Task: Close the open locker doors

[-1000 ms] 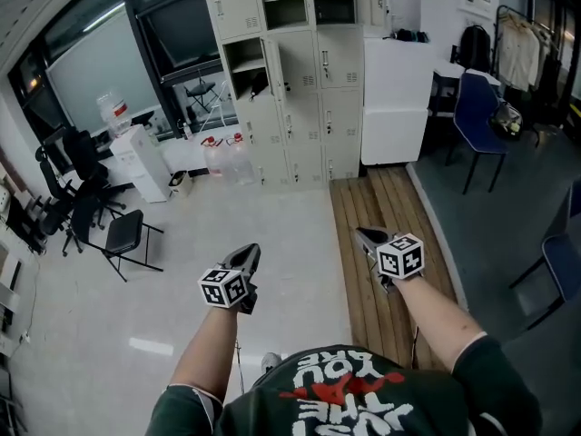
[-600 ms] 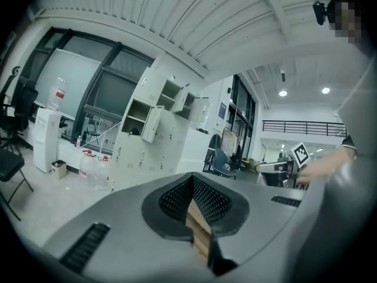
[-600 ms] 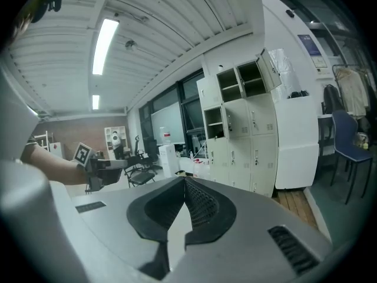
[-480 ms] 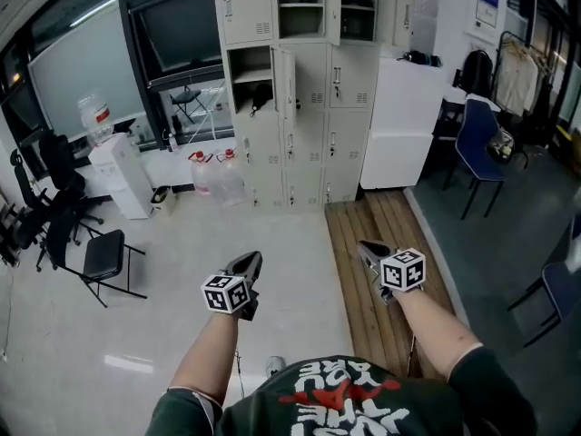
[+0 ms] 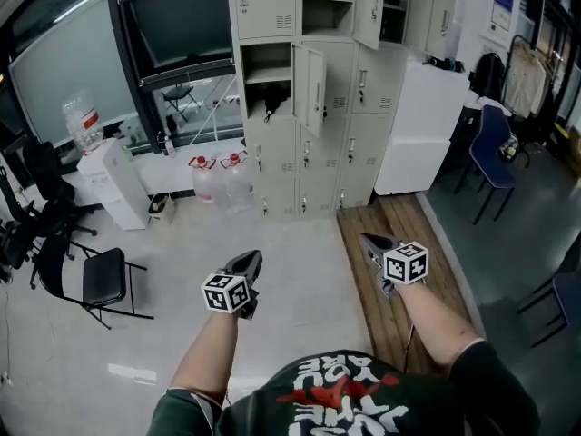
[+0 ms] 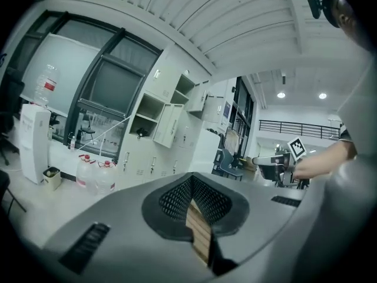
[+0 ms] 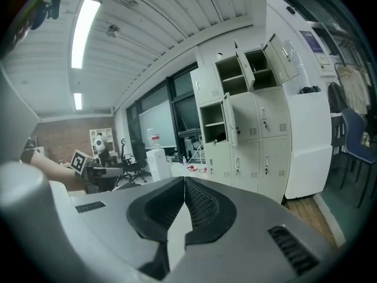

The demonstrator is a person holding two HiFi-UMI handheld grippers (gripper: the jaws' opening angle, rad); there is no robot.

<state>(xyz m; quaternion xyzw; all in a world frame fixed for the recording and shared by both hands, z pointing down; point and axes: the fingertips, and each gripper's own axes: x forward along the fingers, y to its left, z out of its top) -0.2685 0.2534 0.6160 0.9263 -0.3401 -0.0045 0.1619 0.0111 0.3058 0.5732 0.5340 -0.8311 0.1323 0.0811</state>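
**Head view.** A bank of cream lockers (image 5: 300,153) stands against the far wall, well apart from both grippers. The open middle-row door (image 5: 314,87) is swung out from a compartment with a dark item (image 5: 270,107) inside. The open top-row door (image 5: 369,7) sits above it and to the right, and a further top door (image 5: 442,16) stands ajar beyond that. The left gripper (image 5: 248,260) is held out over pale floor and the right gripper (image 5: 373,241) over the wooden floor strip (image 5: 390,271). Both are aimed towards the lockers and touch nothing. Two water jugs (image 5: 222,175) stand at the lockers' foot on the left, with a water dispenser (image 5: 109,184) further left and a black chair (image 5: 98,278) near it. A white cabinet (image 5: 422,125) stands just right of the lockers.

**Left gripper view.** The jaws are closed, tips meeting, with nothing between them. The lockers lie left of centre and far off, with the open middle-row door (image 6: 169,125) standing out from the row. The right gripper shows at the right edge.

**Right gripper view.** The jaws are pressed together and empty. The lockers fill the area right of centre. The open middle-row door (image 7: 226,119) and both top doors hang open. The left gripper shows low on the left.
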